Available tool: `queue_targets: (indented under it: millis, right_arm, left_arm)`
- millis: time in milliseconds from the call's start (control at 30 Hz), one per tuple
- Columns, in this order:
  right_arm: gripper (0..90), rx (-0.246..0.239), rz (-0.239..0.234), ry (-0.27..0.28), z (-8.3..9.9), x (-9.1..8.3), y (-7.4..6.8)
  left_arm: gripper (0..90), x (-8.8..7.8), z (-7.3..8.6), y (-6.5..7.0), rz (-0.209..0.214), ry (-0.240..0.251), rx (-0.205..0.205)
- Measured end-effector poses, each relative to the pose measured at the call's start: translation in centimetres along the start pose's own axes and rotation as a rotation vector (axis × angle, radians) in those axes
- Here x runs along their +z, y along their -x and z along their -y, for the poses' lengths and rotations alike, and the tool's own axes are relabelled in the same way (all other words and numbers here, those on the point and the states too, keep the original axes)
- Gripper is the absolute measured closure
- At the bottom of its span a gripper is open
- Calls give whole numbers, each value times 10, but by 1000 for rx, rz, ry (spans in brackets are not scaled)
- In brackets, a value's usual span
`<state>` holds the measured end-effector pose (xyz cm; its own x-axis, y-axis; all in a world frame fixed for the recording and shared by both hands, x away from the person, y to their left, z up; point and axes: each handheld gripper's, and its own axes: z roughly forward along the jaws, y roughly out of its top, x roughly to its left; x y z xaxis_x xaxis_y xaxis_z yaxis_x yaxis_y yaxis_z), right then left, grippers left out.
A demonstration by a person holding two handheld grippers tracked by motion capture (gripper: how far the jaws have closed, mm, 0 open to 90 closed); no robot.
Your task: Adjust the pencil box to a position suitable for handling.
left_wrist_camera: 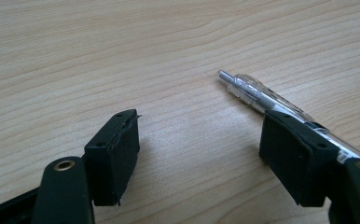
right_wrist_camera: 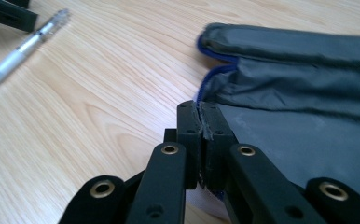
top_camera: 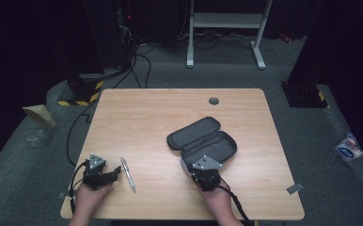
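A dark grey zip case (top_camera: 203,139) lies open in the middle of the wooden table (top_camera: 170,108). My right gripper (top_camera: 203,165) is at its near left corner. In the right gripper view the gripper (right_wrist_camera: 201,116) has its pads pressed together, and the blue-trimmed edge of the case (right_wrist_camera: 299,93) runs into them. A clear and silver pen (top_camera: 128,174) lies near the front left. My left gripper (top_camera: 116,172) rests just left of it, open. In the left gripper view the gripper (left_wrist_camera: 199,140) has bare wood between its jaws. The pen (left_wrist_camera: 252,91) passes behind the right-hand finger (left_wrist_camera: 294,158).
A round grey cable grommet (top_camera: 214,100) is set in the table near its far edge. In the right gripper view the pen (right_wrist_camera: 24,46) lies off to the upper left with the left gripper's jaws (right_wrist_camera: 10,16) beside it. A white desk frame (top_camera: 226,21) stands beyond the table.
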<state>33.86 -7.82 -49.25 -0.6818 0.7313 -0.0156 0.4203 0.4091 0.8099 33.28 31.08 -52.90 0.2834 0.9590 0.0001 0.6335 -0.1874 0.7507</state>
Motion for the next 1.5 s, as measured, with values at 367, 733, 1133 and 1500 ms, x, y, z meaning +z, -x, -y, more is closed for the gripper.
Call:
queue_targets:
  millis: [367,733,1133,1500]
  right_arm:
    - [770,-12,-49,23,-12,14,-25]
    - [598,47,94,77,-11,-24,27]
    - [563,212,264,43,22,-52,113]
    - [619,237,230,64,26,-44,120]
  left_arm:
    - [287,0,0,0,1,-1,1]
    - [383,-4,1,-2,-1,4,8]
    - [489,-16,-15,25,34,64,39]
    - [501,-16,-26,85,132,63,110]
